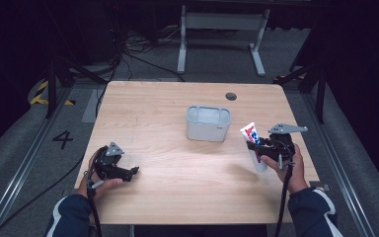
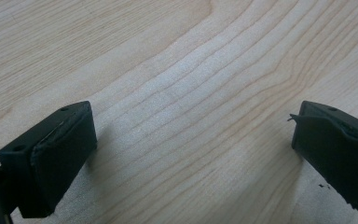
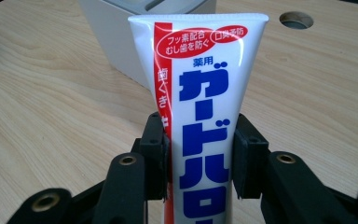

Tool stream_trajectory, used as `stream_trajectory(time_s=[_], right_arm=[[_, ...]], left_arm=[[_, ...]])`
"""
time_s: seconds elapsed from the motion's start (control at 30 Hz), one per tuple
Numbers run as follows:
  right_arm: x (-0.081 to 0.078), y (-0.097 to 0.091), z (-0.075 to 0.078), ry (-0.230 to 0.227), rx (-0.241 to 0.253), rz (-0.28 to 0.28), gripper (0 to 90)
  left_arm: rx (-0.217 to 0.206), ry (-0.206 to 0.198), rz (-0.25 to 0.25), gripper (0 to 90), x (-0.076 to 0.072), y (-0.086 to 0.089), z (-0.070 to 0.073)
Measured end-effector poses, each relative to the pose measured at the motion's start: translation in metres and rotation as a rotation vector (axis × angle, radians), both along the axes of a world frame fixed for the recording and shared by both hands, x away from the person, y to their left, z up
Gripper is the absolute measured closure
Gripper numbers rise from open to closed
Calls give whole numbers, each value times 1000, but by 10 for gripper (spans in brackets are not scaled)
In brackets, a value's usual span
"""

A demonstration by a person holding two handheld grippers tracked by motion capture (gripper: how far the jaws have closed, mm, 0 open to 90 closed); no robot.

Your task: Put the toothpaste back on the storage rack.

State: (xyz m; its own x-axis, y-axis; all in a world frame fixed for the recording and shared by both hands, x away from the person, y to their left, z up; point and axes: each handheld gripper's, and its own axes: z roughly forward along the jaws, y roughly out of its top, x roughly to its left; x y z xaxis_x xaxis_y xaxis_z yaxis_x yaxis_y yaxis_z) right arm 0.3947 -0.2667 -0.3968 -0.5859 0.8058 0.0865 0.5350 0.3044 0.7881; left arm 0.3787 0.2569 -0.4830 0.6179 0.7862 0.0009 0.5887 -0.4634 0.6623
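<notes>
- Right gripper (image 1: 254,146) is clamped on the toothpaste tube (image 1: 253,140), held above the table's right side — keep it upright and carry it over the grey bin (image 1: 208,123).
- Left gripper (image 1: 134,171) rests with jaws apart, holding nothing.

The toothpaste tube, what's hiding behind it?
Behind the toothpaste tube held by the right gripper stands a grey bin on the table. The tube covers part of the bin.
</notes>
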Motion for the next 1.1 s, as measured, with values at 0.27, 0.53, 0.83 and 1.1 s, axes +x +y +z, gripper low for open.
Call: stream_trajectory(time_s=[0.27,0.53,0.83,1.1], right_arm=[[1,-1,12,-62,28,13,635],[1,-3,26,-119,72,19,635],[4,-2,40,-169,98,25,635],[8,9,53,-206,107,47,635]], left_arm=[[2,1,-2,2,0,0,0],[0,-1,0,2,0,0,0],[0,-1,0,2,0,0,0],[2,1,-3,2,0,0,0]])
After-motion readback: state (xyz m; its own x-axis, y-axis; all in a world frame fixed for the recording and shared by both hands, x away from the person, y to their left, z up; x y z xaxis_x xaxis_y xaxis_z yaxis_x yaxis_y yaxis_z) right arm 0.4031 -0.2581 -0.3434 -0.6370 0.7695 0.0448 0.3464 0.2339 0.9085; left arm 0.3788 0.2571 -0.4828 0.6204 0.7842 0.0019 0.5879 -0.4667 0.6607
